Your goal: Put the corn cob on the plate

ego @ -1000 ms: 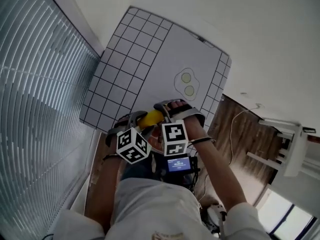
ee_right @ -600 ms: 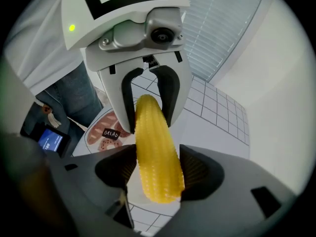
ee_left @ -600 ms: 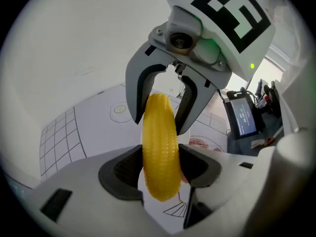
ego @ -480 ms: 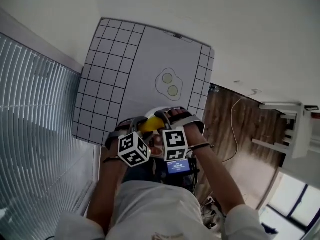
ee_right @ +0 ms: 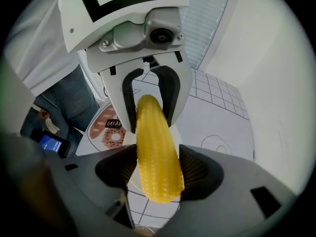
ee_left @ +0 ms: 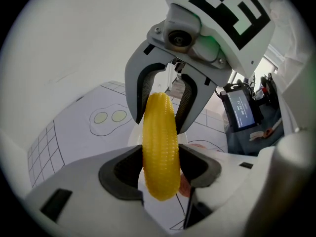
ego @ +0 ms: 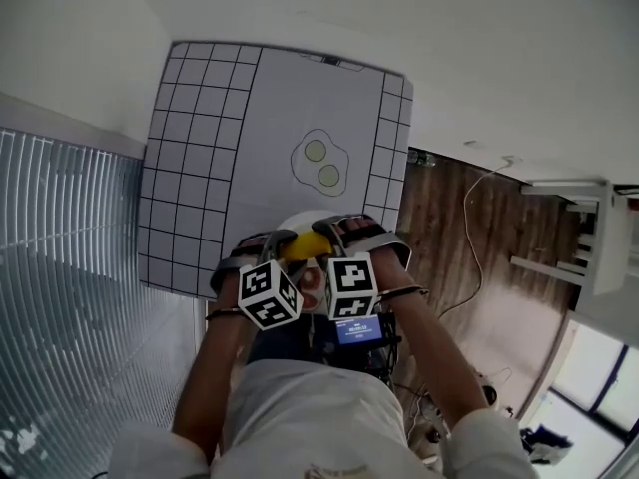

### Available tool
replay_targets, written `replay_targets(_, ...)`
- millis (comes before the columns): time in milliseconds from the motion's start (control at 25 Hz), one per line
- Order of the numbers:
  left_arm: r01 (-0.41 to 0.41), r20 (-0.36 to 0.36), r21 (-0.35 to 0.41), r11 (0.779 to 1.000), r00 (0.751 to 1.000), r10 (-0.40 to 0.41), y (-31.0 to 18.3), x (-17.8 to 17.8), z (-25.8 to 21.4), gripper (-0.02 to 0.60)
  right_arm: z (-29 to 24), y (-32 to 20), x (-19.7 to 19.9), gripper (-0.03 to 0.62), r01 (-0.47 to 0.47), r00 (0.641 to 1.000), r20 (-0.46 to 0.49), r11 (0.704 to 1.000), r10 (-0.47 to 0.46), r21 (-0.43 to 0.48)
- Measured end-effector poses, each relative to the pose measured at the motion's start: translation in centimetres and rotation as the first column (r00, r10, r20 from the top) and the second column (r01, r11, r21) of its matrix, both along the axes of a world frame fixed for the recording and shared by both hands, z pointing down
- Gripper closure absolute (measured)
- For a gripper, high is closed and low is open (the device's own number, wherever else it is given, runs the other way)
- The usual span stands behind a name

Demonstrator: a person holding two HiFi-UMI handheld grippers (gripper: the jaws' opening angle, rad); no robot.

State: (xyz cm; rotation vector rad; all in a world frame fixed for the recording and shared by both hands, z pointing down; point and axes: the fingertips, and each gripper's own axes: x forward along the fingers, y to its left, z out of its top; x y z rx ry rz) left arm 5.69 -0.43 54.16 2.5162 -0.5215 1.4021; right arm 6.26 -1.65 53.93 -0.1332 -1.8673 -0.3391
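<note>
Head view: my left gripper (ego: pixel 272 249) and my right gripper (ego: pixel 344 233) face each other, and each has one end of the yellow, knobbly corn cob (ego: pixel 305 245). The cob hangs roughly level just above the round white plate (ego: pixel 298 222) and is not yet resting on it. The plate sits at the near edge of a white gridded mat (ego: pixel 200 148) on the worktop, with a drawn fried-egg outline (ego: pixel 319 163) beyond the plate. I judge that I hold both ends so the cob keeps level and can go down flat rather than tip and roll off.

Left gripper view: my left gripper (ee_left: pixel 160 174) has its jaws closed on the near end of the corn cob (ee_left: pixel 160 147), with a pad against each flank. Across from it, above the plate, the right gripper (ee_left: pixel 163 113) clamps the far end. A grip on the flanks suits the rounded, bumpy surface, which would slip from a grip on the tips.

Right gripper view: my right gripper (ee_right: pixel 159 171) has just been closing its jaws a little, with the corn cob (ee_right: pixel 157 154) between them. The pads now sit on its sides, and the jaws stand wide only because the cob is thick. The left gripper (ee_right: pixel 150 105) holds the opposite end. A printed picture of bread and a doughnut (ee_right: pixel 107 130) lies just beside the plate, on my side of it.
</note>
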Motion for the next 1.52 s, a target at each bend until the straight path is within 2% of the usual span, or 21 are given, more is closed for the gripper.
replay_targets(720, -0.131, 0.090, -0.028, 0.991, 0.987, 0.133, -0.2, 1.7, 1.8, 0.348, 2.4, 0.6, 2.2, 0.327, -0.125, 0.991, 0.042, 0.989, 0.128, -0.083)
replay_targets(1080, -0.124, 0.118, -0.035, 0.992, 0.985, 0.127, -0.3, 1.4, 2.8, 0.350, 2.8, 0.1, 1.9, 0.333, -0.115, 0.990, 0.076, 0.990, 0.120, -0.076)
replay_targets(1520, -0.107, 0.120, -0.033, 0.994, 0.987, 0.111, -0.5, 1.4, 3.1, 0.350, 3.6, 0.3, 2.1, 0.333, -0.108, 0.991, 0.073, 0.989, 0.115, -0.097)
